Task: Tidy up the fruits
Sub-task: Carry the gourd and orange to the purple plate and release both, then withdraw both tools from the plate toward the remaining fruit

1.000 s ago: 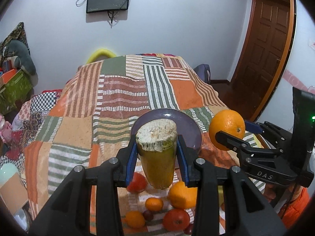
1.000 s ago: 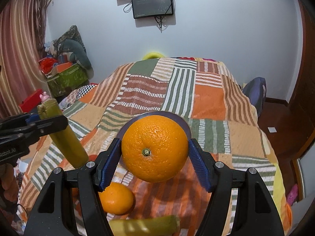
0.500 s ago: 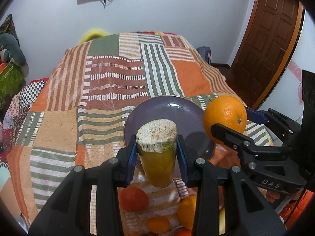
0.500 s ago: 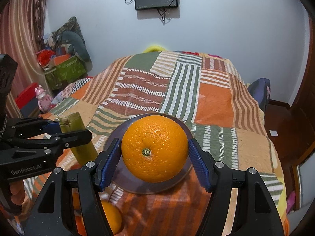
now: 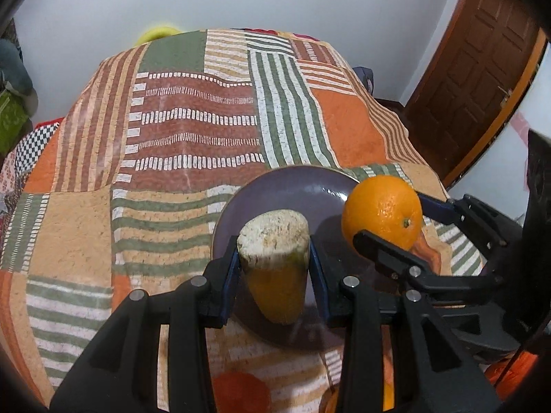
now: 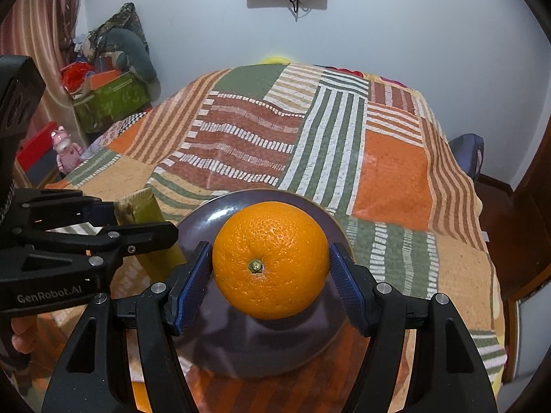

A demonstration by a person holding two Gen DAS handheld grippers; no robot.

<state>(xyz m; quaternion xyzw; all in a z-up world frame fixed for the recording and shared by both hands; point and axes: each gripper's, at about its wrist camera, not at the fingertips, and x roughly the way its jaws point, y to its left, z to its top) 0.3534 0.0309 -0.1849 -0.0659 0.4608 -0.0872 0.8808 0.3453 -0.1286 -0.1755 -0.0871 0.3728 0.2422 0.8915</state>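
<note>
My left gripper (image 5: 274,272) is shut on a yellow-green stalk piece (image 5: 273,241) with a pale cut end, held over the near left part of a purple plate (image 5: 296,186). My right gripper (image 6: 270,275) is shut on a large orange (image 6: 270,261), held over the same purple plate (image 6: 213,213). In the left wrist view the orange (image 5: 382,213) sits at the plate's right edge. In the right wrist view the stalk (image 6: 137,206) and left gripper (image 6: 148,230) are at the plate's left edge.
The plate lies on a patchwork striped cloth (image 5: 193,130) covering a bed or table. Loose red and orange fruits (image 5: 237,392) lie at the near edge. A wooden door (image 5: 482,69) is at right; boxes and clutter (image 6: 110,99) at left.
Both grippers have moved forward and down toward the purple plate with their loads. The plate now looks larger and nearer; the loose fruits have slipped below the view.
</note>
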